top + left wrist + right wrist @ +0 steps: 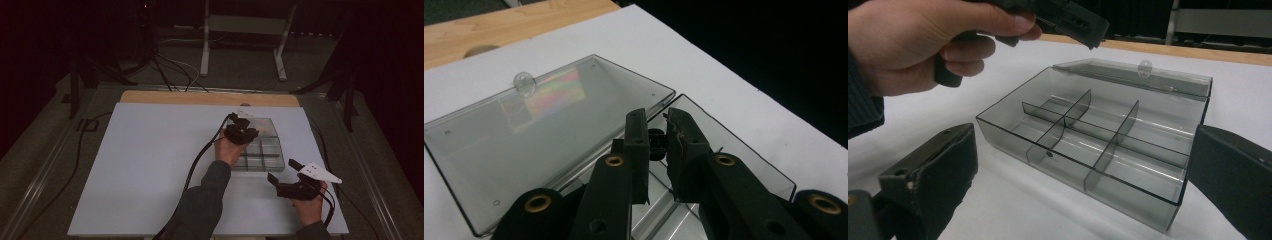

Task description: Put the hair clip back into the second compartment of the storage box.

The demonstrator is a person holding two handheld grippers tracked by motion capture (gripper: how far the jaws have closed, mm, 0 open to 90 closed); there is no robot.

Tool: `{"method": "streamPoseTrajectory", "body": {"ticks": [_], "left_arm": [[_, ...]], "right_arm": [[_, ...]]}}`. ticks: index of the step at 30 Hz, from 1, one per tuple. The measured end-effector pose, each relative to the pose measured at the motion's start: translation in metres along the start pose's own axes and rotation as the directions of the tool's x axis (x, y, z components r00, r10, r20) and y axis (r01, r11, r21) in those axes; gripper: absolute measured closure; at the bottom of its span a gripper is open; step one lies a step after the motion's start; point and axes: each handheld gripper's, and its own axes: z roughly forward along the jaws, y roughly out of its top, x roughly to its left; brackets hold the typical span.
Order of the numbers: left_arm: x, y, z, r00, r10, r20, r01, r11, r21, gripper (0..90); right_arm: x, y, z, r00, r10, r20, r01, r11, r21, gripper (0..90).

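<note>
left gripper [658, 145] is pinched shut on a small dark bit right over the clear box [260, 150] at mid-table, lid [539, 135] flipped back. right gripper [284, 171] sits wide open just beside it, w/ left nearer.

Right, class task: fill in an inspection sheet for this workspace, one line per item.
Surface: white table top, wooden strip at its far edge.
Job's things: clear compartment box, lid open, compartments look empty.
Clutter: nothing seen.
Grippers: left tool shut on a small dark part over the box; right tool open, before the box.
Cables: black leads trail from both tools.
Surroundings: dark floor, white frame legs.
</note>
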Motion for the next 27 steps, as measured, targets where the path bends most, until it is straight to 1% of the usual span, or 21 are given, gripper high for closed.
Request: {"method": "streamPoseTrajectory", "body": {"ticks": [12,24,27], "left_arm": [[-0.002,-0.004,0.011,1.0,-0.008,-0.003,0.008,0.9995,0.032,81.4],[-0.001,-0.01,0.02,0.9998,-0.01,-0.015,0.011,0.997,0.076,81.4],[-0.001,-0.012,0.022,0.9997,-0.017,-0.017,0.018,0.9965,0.082,81.4]], "right_arm": [[0.001,0.0,0.0,1.0,0.001,0.001,-0.001,1.0,-0.003,0.2],[0.001,0.0,0.0,1.0,0.002,0.001,-0.002,1.0,-0.003,0.2],[0.0,0.0,0.0,1.0,0.006,0.001,-0.006,1.0,-0.004,0.2]]}}
